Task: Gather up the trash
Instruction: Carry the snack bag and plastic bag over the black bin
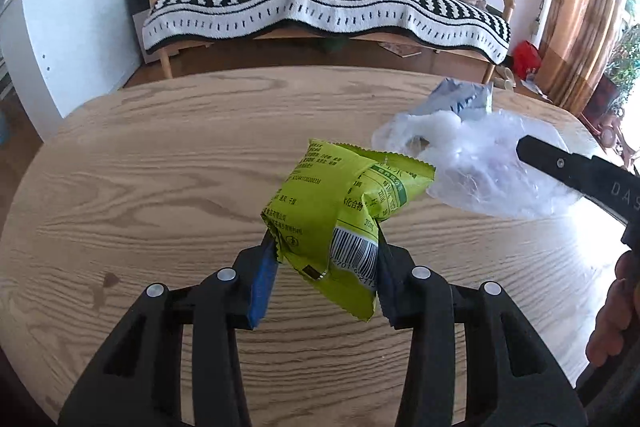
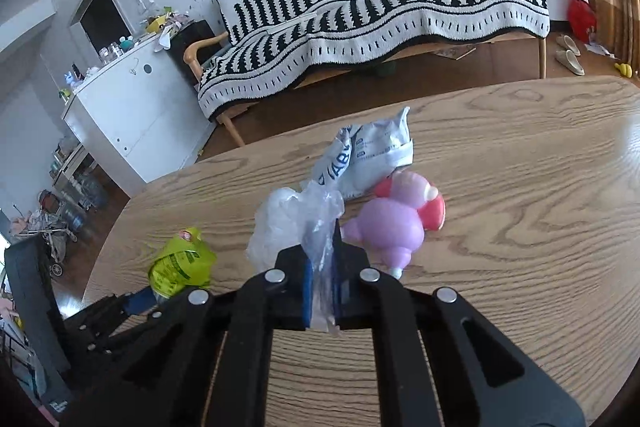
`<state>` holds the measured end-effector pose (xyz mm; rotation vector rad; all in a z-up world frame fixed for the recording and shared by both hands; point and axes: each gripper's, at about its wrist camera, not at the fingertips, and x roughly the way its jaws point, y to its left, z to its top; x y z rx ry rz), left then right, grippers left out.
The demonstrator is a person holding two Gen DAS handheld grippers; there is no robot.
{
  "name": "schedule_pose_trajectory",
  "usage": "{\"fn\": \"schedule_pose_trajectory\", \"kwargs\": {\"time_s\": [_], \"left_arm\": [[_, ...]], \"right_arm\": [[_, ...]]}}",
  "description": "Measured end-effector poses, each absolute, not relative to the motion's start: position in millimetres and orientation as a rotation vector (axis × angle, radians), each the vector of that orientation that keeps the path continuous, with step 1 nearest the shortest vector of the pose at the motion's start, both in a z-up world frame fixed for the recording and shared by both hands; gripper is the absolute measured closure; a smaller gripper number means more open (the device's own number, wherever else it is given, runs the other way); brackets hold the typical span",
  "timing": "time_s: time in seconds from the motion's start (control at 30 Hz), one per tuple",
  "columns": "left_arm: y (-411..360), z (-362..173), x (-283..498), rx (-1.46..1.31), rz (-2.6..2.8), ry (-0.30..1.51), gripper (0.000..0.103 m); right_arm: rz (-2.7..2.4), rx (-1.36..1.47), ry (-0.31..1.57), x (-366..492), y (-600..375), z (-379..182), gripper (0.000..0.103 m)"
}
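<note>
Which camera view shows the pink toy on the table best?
The right wrist view shows it best: the pink toy lies on the table in full sight, just beyond the clear plastic bag held by the right hand-held gripper. In the left wrist view, the bag hides the toy completely.

Black gripper (image 1: 324, 247) — blue pads (image 1: 262, 287), silver screws (image 1: 226, 273)

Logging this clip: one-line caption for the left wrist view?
Left gripper shut on green snack wrapper above wooden table; right gripper holds clear plastic bag alongside.
</note>
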<state>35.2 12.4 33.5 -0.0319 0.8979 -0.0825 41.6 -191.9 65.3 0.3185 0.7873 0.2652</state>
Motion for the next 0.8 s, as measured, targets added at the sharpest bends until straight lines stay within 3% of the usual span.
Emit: {"fn": "schedule_pose_trajectory", "kwargs": {"time_s": [0.8], "left_arm": [[11,24,38,-0.037,-0.083,0.919,0.060]], "right_arm": [[0.302,0.291,0.812,45,-195,54,0.096]]}}
